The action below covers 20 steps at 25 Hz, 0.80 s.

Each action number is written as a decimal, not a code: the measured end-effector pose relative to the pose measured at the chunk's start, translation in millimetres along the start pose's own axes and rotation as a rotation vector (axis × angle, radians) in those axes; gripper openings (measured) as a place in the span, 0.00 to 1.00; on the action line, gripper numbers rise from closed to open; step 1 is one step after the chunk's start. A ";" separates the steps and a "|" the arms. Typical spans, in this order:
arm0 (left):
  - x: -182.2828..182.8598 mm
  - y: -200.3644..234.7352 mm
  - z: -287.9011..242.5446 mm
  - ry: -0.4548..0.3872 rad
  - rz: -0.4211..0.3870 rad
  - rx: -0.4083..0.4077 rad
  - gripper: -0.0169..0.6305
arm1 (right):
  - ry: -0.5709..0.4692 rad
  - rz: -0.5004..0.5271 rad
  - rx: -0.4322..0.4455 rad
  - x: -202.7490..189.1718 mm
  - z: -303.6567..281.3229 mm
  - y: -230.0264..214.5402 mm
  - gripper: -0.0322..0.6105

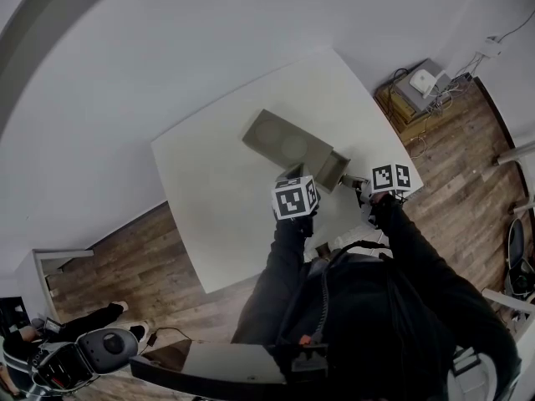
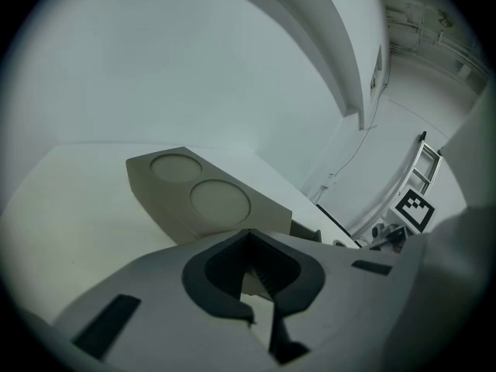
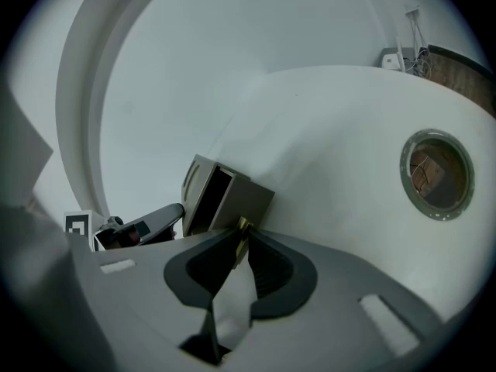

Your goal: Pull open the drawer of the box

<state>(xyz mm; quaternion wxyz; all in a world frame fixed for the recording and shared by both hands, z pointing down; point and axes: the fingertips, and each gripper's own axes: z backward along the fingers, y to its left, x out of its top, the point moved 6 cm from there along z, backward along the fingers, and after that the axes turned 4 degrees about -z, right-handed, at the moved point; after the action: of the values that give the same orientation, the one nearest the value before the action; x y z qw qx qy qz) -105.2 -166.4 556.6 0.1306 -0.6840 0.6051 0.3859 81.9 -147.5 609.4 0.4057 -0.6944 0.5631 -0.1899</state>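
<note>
Box [image 1: 284,140] sits mid desk [image 1: 209,224], long axis running upper left to lower right in the head view. Drawer [image 1: 333,170] sticks out of the box's lower-right end, already part open; the dark inside shows in the right gripper view.

Right hand-held gripper [image 3: 241,237] is at the drawer front, jaws pinched narrow on a small brass knob [image 3: 242,225]. So the drawer lies straight ahead of this gripper, touching it, with the box body beyond. This is the nearer arm and the one doing the pulling.

Left hand-held gripper [image 2: 249,237] has its jaws drawn together with nothing between them. It sits just beside the box's near long side, lower centre in the head view. The box top with two round recesses lies ahead of it in the left gripper view. Cannot tell if it touches the box; probably bracing.

Judgement: the pull goes along the box's long axis, toward the lower right of the head view and away from the box body. Pulling off that axis could skew the drawer or drag the box across the desk.
</note>
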 end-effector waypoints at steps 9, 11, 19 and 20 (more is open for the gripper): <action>2.2 1.2 -0.6 0.009 -0.006 -0.005 0.02 | 0.001 -0.001 -0.006 1.3 -0.9 1.3 0.12; 1.7 1.5 -0.6 0.009 -0.001 -0.006 0.02 | 0.002 -0.001 -0.005 0.9 -0.9 1.1 0.12; 0.0 1.1 1.0 0.008 0.004 -0.008 0.02 | 0.007 0.003 -0.004 -1.3 1.0 0.1 0.12; -0.2 1.5 0.6 0.008 0.004 -0.007 0.02 | 0.007 0.003 -0.004 -1.3 1.0 -0.5 0.12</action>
<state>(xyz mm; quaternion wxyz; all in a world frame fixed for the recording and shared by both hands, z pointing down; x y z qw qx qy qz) -106.9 -166.2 556.8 0.1251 -0.6849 0.6057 0.3853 82.5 -145.8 609.5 0.4025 -0.6939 0.5659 -0.1906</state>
